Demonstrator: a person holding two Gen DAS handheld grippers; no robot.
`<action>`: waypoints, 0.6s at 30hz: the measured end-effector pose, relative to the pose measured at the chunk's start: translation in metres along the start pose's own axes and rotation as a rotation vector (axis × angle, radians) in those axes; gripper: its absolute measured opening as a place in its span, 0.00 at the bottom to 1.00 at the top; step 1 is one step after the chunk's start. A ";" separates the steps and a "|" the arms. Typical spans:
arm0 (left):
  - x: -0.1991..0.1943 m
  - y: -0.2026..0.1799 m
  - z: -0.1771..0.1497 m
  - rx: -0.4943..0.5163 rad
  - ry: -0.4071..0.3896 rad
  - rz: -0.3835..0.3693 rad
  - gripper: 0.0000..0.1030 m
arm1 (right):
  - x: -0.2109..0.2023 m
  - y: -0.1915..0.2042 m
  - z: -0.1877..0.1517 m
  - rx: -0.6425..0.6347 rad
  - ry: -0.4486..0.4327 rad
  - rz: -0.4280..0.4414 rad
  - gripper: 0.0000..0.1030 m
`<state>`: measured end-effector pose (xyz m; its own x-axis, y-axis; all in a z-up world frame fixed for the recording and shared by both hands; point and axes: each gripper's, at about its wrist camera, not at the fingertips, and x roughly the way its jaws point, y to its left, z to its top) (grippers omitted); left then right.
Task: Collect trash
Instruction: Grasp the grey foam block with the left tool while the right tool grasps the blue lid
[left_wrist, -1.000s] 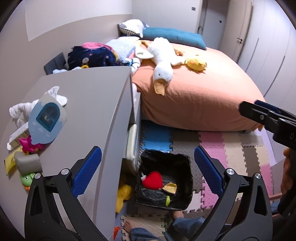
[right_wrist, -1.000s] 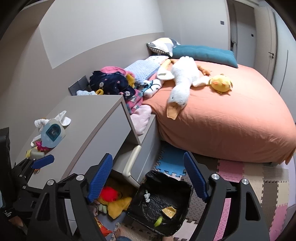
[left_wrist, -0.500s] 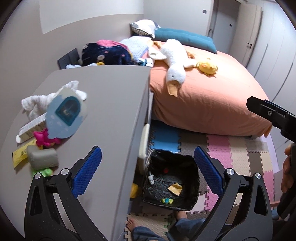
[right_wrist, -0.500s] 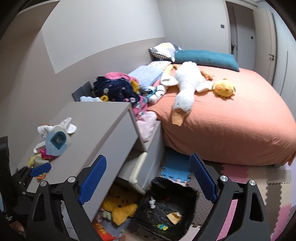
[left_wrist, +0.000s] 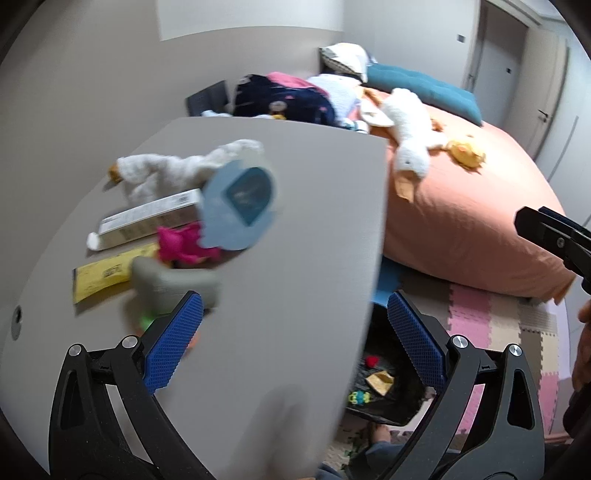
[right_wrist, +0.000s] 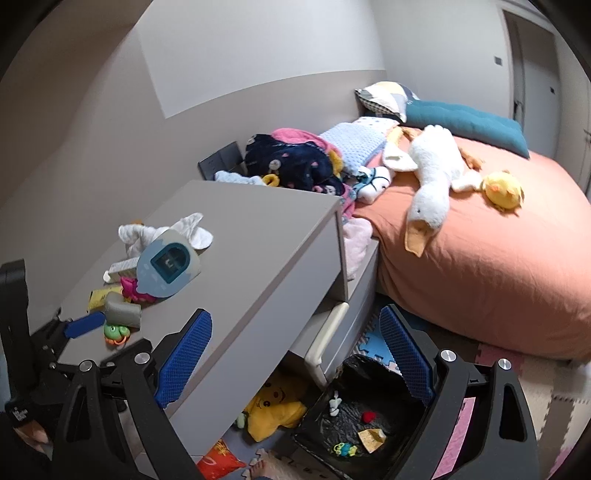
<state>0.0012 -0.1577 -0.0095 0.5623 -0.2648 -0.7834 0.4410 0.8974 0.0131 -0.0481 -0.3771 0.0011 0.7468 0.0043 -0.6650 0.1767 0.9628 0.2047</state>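
Left wrist view, both tongs (left_wrist: 295, 341) (right_wrist: 295, 358) angled downward, spread, empty

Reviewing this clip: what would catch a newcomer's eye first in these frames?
Probably the orange bed filling the right side, with a big white plush goose sprawled across it beside a yellow chick toy. Next, the clutter on the grey dresser at left, and the black-lined trash bin on the floor below, already holding a few scraps.
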 end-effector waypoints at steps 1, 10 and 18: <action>0.001 0.006 0.000 -0.007 0.001 0.011 0.94 | 0.002 0.005 0.001 -0.011 0.000 0.003 0.89; 0.014 0.049 0.003 -0.017 0.018 0.051 0.94 | 0.027 0.042 0.007 -0.044 0.034 0.059 0.89; 0.036 0.069 0.007 0.013 0.052 0.046 0.94 | 0.046 0.064 0.014 -0.036 0.063 0.080 0.89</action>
<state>0.0573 -0.1076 -0.0324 0.5450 -0.2044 -0.8131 0.4249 0.9034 0.0578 0.0069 -0.3193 -0.0063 0.7158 0.0976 -0.6914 0.0937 0.9678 0.2336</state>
